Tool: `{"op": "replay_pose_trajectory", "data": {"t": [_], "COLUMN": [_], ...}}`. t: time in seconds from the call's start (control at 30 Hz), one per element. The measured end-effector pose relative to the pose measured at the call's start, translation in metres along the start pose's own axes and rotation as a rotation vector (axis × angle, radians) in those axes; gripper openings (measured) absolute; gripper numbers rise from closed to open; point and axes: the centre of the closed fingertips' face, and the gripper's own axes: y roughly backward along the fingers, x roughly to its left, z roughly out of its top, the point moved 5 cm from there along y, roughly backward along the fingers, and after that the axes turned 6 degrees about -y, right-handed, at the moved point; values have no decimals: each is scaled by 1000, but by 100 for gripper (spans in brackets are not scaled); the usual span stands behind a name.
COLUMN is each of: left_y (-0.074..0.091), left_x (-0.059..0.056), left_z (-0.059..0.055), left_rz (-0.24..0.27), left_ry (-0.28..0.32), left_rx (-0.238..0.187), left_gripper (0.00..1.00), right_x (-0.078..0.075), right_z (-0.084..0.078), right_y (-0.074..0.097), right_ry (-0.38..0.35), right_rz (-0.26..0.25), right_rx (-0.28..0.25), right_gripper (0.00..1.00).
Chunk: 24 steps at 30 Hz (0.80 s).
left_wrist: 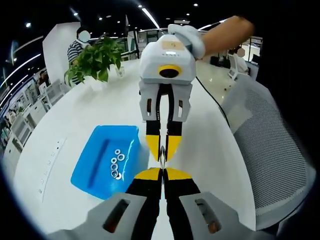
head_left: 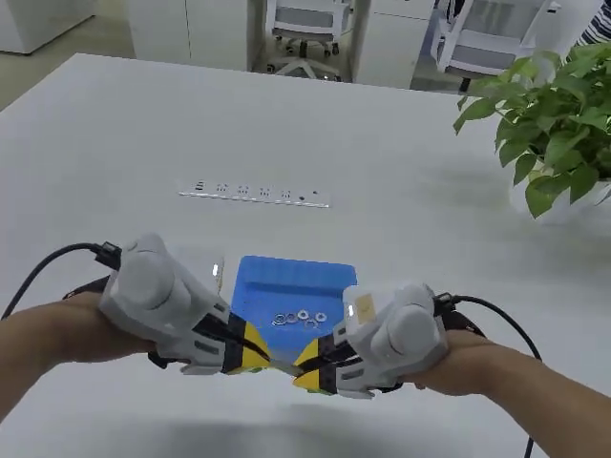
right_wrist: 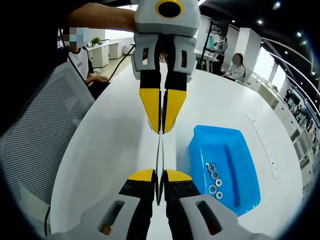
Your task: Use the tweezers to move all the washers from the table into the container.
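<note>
A blue container (head_left: 286,279) sits on the white table just beyond my hands, with several metal washers (head_left: 301,318) in it. My two grippers point at each other, tip to tip, in front of it. The left gripper (head_left: 250,349) is shut, and so is the right gripper (head_left: 307,368). Thin metal tweezers (right_wrist: 160,150) run along the right gripper (right_wrist: 160,176) and reach the tips of the left gripper (right_wrist: 161,125). From the left gripper (left_wrist: 162,174) I see the tweezers (left_wrist: 162,157) bridging to the right gripper (left_wrist: 162,147), beside the container (left_wrist: 100,160) and washers (left_wrist: 116,165).
A flush power strip (head_left: 253,194) lies in the table beyond the container. A potted plant (head_left: 554,114) stands at the far right. Office chairs (head_left: 305,24) line the table's far edge, and a mesh chair (left_wrist: 270,150) is at the near side. People sit in the background.
</note>
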Motion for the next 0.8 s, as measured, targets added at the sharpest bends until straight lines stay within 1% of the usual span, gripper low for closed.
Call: {"op": "replay_pose_trajectory", "data": {"t": [0.03,0.17,0.3,0.43,0.57,0.8], "left_y": [-2,-11,-17,-22,-28,-33], "left_x": [-1,-4,-7,-8,-11,-16], "left_z": [-3,-14,-21,-27,-32,-33], "left_rz": [-1,-4,-12,-17,-31,-48], "left_ry": [5,5,10,17,20,29], "left_rx": [4,50,76,93,109,115], "left_gripper": [5,5,5,5,5,5], "right_x": [1,3,5,7,9,13], "right_z": [-1,-7,-12,-15,-18,-24], "right_y": [-1,-4,-8,-9,-10,-12], "right_ry": [-2,3,6,0,-13,-29], "right_rz": [0,-4,-2,-6,1,9], "right_rx": [4,23,39,47,57,65], "right_gripper": [8,8,8,8,9,9]}}
